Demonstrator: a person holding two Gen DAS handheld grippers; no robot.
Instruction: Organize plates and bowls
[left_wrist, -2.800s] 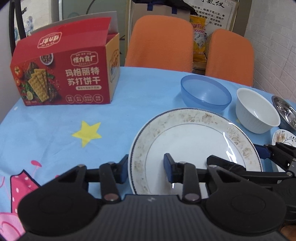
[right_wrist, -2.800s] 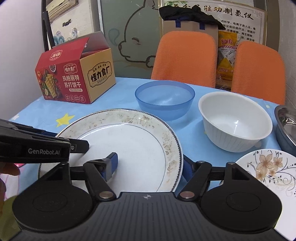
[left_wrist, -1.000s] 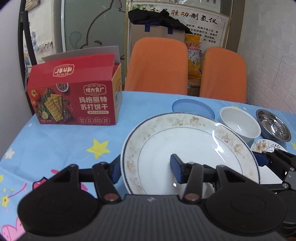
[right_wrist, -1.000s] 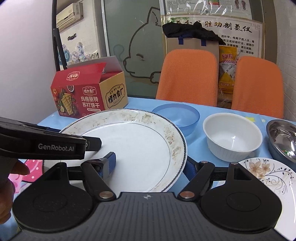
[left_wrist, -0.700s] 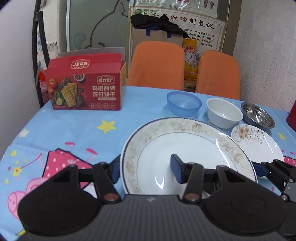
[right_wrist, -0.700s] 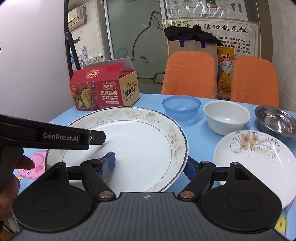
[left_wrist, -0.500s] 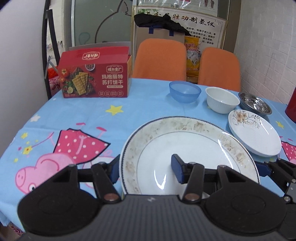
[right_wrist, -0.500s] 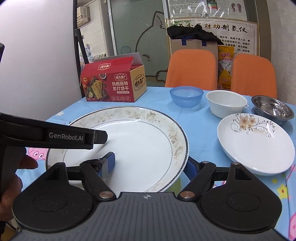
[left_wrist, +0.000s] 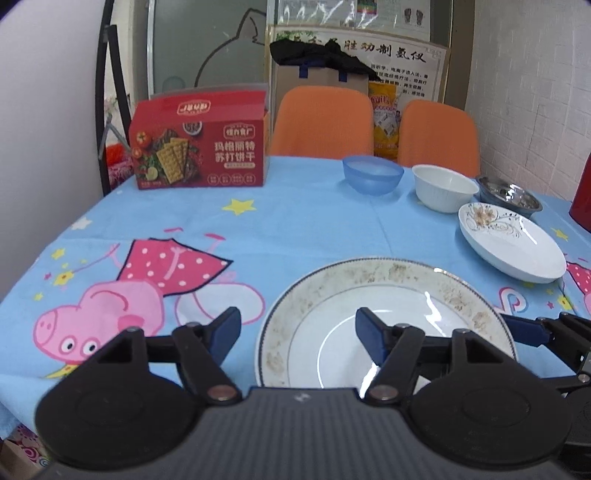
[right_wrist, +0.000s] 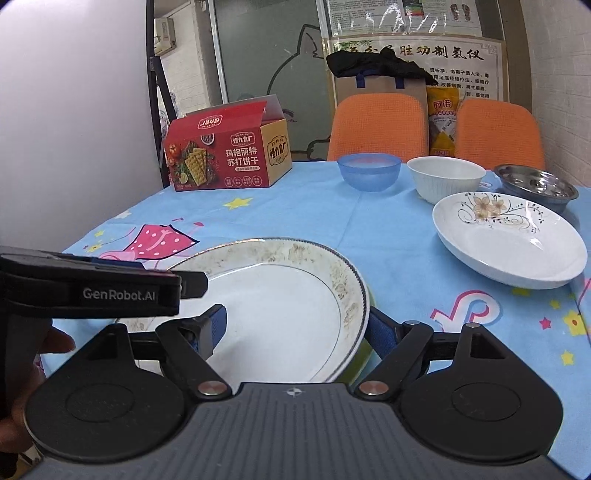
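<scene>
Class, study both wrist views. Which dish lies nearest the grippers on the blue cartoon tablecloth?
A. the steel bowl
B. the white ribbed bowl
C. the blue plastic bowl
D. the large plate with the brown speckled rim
D: the large plate lies right at the fingers, while the blue bowl, white bowl and steel bowl sit near the table's far edge.

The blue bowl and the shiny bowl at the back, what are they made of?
The blue bowl looks like plastic: it is see-through and a bit cloudy, so light passes through its wall. The shiny bowl looks like steel: grey, and mirror-like, with bright reflections inside. I can't be fully sure from looks alone.
</scene>
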